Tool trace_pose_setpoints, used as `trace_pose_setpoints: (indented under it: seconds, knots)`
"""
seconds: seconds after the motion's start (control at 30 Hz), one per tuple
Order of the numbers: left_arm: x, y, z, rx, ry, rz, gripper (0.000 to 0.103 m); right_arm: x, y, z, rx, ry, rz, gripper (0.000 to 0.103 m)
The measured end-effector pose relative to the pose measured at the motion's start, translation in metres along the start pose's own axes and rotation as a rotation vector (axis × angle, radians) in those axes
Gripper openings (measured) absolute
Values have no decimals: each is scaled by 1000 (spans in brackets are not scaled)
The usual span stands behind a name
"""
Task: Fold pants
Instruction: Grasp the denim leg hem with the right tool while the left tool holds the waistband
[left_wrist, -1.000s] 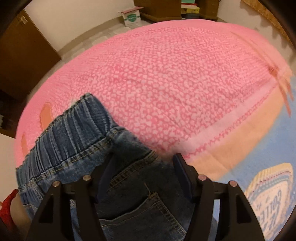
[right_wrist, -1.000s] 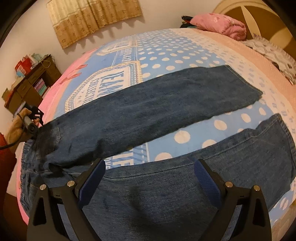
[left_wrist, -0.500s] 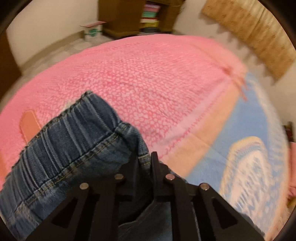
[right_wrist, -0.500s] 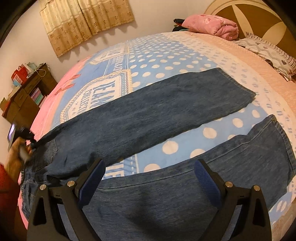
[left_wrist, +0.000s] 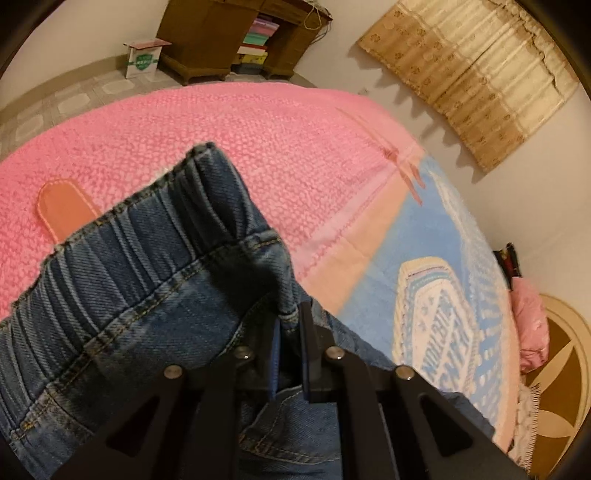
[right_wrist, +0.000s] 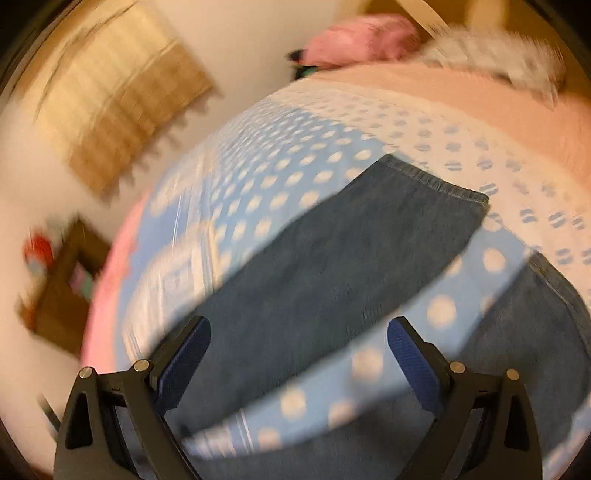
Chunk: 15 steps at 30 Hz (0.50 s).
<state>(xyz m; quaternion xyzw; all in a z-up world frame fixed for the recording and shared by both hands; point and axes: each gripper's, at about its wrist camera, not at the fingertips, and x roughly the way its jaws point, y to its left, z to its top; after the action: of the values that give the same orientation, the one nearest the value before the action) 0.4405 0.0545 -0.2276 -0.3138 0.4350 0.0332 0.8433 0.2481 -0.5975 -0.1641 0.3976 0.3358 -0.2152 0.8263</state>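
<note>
The pants are blue jeans (right_wrist: 332, 251) spread on a bed, their two legs running apart toward the far right in the blurred right wrist view. In the left wrist view their elastic waistband (left_wrist: 122, 251) is bunched and lifted off the pink blanket. My left gripper (left_wrist: 288, 325) is shut on a fold of denim at the waistband corner. My right gripper (right_wrist: 297, 354) is open and empty, above the upper part of the far leg, with the near leg (right_wrist: 517, 350) to its right.
The bed carries a pink knitted blanket (left_wrist: 258, 136) and a blue sheet with white dots (right_wrist: 295, 158). A pink pillow (right_wrist: 354, 40) lies at the headboard. A wooden shelf unit (left_wrist: 229, 33) and a small box (left_wrist: 142, 59) stand on the floor beyond. A curtain (left_wrist: 469, 62) hangs on the wall.
My left gripper has closed on the waistband corner and lifted it, turning right. My right gripper has swung quickly along the legs; its view is now blurred.
</note>
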Motion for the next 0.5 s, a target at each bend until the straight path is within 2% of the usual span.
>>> trace_pose_setpoints:
  seconds: [0.07,0.1,0.13,0.17,0.2,0.3,0.5]
  knots:
    - [-2,0,-3,7,-5,-8,10,29,-20,39,101,20,-41,97]
    - [0,-2,-5,12,-6,-8,10,42,-24,53,122,22,-65,89]
    - [0,-2,-6,15,-5,-7,10,56,-26,64,126,38,-85,75]
    - [0,0,-6,9,-2,-11,10,70,-27,74,129,49,-111,67]
    - [0,2,-6,-1,0,-17,10,84,-28,82,142,55,-140,65]
    - [-1,5,-6,-14,4,-26,10,127,-30,99,179,118,-204,65]
    - [1,7,-6,-15,19,-16,10,187,-37,122,271,171,-312,65]
